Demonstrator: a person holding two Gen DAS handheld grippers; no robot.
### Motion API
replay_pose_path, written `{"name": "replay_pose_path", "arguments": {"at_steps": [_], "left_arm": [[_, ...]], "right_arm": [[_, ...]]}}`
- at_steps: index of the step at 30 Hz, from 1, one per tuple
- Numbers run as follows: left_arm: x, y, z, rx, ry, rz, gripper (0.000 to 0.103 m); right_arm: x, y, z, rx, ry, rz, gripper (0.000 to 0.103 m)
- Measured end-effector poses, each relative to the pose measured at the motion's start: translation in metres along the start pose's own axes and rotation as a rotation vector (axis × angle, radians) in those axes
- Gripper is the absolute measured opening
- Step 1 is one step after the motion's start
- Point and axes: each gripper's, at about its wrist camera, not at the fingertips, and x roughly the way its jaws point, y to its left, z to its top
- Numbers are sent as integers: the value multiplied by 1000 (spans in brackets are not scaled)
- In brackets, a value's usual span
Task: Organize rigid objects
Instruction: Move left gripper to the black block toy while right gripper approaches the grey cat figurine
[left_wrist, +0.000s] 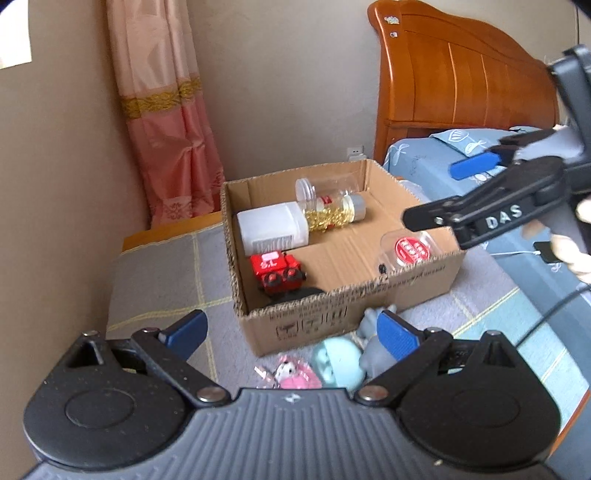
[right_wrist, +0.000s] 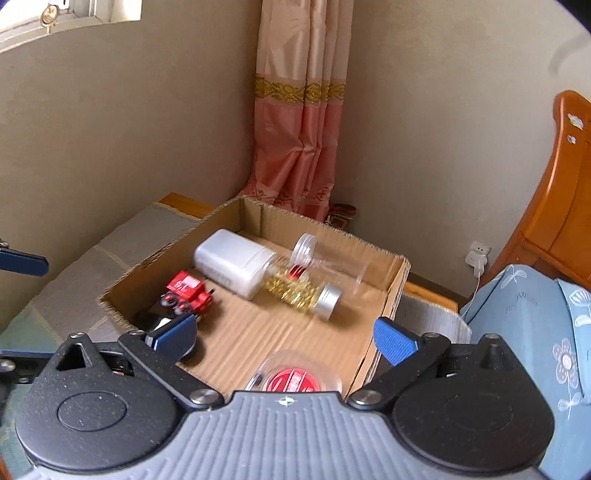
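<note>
The box (left_wrist: 343, 266) on the bed already held the white bottle (left_wrist: 271, 227), capsule jar (left_wrist: 334, 212), clear jar (left_wrist: 325, 186), red toy train (left_wrist: 279, 273) and red-lidded tub (left_wrist: 410, 249), so sorting looked nearly done. Both the left hand-held gripper (left_wrist: 291, 332) and right hand-held gripper (right_wrist: 284, 338) were open and empty. The soft toys (left_wrist: 332, 360) outside the box were half hidden, and a dark item beside the train was unclear.
</note>
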Motion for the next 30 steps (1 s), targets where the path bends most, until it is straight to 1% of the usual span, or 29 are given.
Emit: {"name": "replay_pose_path", "arguments": {"at_steps": [2, 7, 12, 14, 17, 19, 22, 25, 30], "left_arm": [[-4, -1, -6, -6, -9, 6, 98], [-10, 1, -20, -59, -29, 7, 98], [-10, 0, -36, -63, -43, 74, 98], [-10, 3, -43, -70, -41, 86, 98], [-9, 9, -52, -99, -35, 119, 98], [-8, 15, -58, -121, -27, 136, 98], [-6, 24, -64, -156, -14, 150, 98], [-5, 30, -68, -168, -8, 168, 98], [-5, 35, -72, -185, 6, 147, 98]], "right_arm": [[-9, 6, -9, 14, -9, -17, 103], [-25, 23, -33, 53, -30, -55, 103], [-25, 38, -61, 123, -40, -60, 103], [-20, 43, -71, 139, -34, -57, 103], [-6, 52, -81, 162, -3, -71, 103], [3, 57, -85, 180, 19, -67, 103], [14, 62, -87, 225, 29, -42, 103], [26, 68, -85, 258, 40, -43, 103], [48, 73, -89, 272, 73, -37, 103]]}}
